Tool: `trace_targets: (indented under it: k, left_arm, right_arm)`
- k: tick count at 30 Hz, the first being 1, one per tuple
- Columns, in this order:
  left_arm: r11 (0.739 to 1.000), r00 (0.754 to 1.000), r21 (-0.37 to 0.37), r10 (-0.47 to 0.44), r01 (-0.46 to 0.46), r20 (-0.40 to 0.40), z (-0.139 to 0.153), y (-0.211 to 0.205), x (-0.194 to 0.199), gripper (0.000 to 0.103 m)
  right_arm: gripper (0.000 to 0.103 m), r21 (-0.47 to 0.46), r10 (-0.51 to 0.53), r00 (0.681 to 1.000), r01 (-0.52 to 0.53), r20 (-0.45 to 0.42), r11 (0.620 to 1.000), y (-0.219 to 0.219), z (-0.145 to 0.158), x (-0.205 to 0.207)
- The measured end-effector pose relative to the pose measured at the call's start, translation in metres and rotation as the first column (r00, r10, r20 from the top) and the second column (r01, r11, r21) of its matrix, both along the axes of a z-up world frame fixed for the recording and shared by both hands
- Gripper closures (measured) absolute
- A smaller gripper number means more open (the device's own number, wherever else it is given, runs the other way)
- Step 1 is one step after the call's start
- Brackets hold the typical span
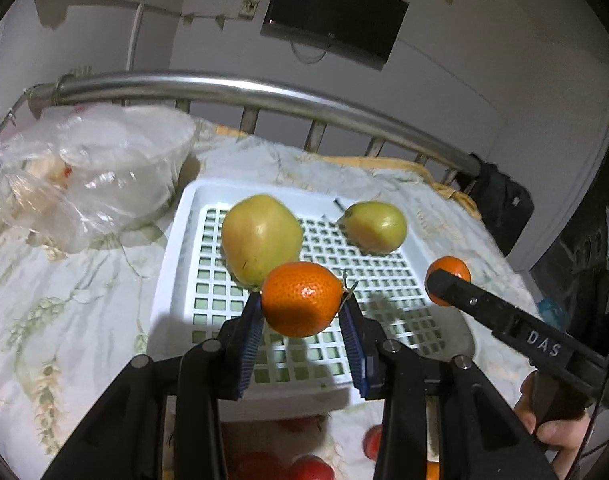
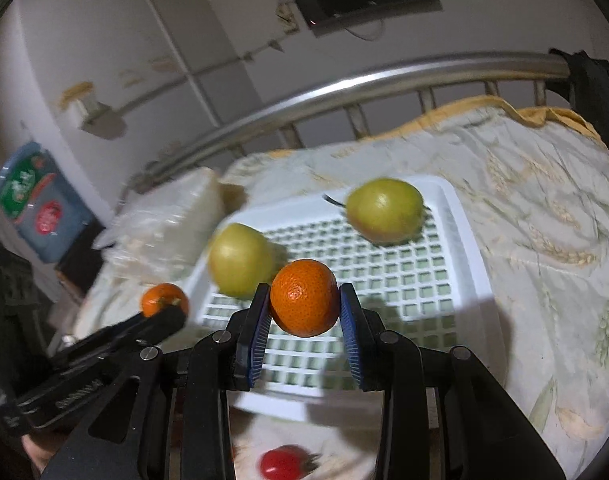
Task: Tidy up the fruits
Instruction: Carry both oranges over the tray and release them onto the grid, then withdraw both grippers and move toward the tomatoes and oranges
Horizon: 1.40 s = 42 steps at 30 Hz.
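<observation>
My left gripper (image 1: 302,312) is clamped on a mandarin (image 1: 302,300), its stem nub turned toward the right pad, fruit roughly round so no clear long axis; it hangs over the near part of the white plastic tray (image 1: 172,240). My right gripper (image 2: 304,314) pinches a second mandarin (image 2: 304,298) the same way, navel dimple facing the camera, above the tray's near edge. Both tools point down and forward over the tray, side by side; a hand (image 1: 552,424) grips the right tool's handle. Pads are blue and ribbed, jaws black. The tray floor is a square-holed grid with a raised rim, lying on a pale quilt (image 1: 64,280) with a wheat print. Two yellow-green pears lie in the tray: the larger pear (image 1: 260,238) at left, the smaller pear (image 1: 374,226) at far right with its stem end pointing left. A crumpled clear plastic bag (image 1: 84,176) sits left of the tray.
</observation>
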State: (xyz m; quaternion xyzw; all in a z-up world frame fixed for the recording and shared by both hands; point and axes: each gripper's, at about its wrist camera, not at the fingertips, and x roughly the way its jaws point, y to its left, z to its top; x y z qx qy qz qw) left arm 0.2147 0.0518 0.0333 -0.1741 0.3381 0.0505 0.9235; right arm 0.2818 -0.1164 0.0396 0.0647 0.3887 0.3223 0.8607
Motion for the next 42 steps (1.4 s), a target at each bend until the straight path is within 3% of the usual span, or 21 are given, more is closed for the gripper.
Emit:
trace_targets:
  k: [10,19,22,23,24,27,29,36,42]
  left_arm:
    - [1.0,0.993,0.007,-0.016,0.016,-0.118,-0.045,0.001,0.026,0.062]
    - [0.999,0.991,0.041,0.005,0.001,-0.132,-0.055,0.003,0.029,0.061]
    - [0.999,0.991,0.054,0.0,0.008,-0.137,-0.056,0.001,0.03,0.058]
    - [0.999,0.991,0.042,-0.006,0.012,-0.135,-0.054,0.002,0.03,0.051]
    - [0.999,0.992,0.029,-0.01,0.013,-0.127,-0.051,0.002,0.029,0.038]
    - [1.0,0.998,0.016,0.003,-0.002,-0.058,-0.033,0.005,0.019,0.013]
    - [1.0,1.0,0.007,0.007,-0.007,-0.008,-0.017,0.008,0.011,0.005]
    - [0.999,0.995,-0.046,0.028,-0.024,0.092,0.026,0.026,-0.018,0.002]
    - [0.999,0.985,0.01,-0.035,0.034,0.166,0.067,0.013,-0.044,0.001]
  right_arm:
    - [0.071,-0.132,-0.02,0.996,0.009,-0.082,0.991,0.005,-0.041,0.018]
    - [0.07,-0.206,-0.033,0.997,0.019,-0.065,0.978,0.01,-0.052,0.018]
    - [0.063,-0.205,-0.026,0.997,0.011,-0.071,0.979,0.011,-0.053,0.018]
    - [0.056,-0.182,-0.023,0.996,0.008,-0.085,0.983,0.01,-0.052,0.019]
    - [0.048,-0.162,-0.027,0.996,0.012,-0.09,0.987,0.008,-0.05,0.019]
    - [0.025,-0.104,-0.064,0.996,0.058,-0.055,0.993,-0.002,-0.032,0.016]
    - [0.021,-0.055,-0.078,0.997,0.076,-0.027,0.996,-0.01,-0.018,0.012]
    - [0.013,0.042,-0.109,0.993,0.107,0.036,0.993,-0.023,0.021,-0.001]
    - [0.004,0.097,-0.105,0.987,0.093,0.121,0.991,-0.03,0.057,-0.024]
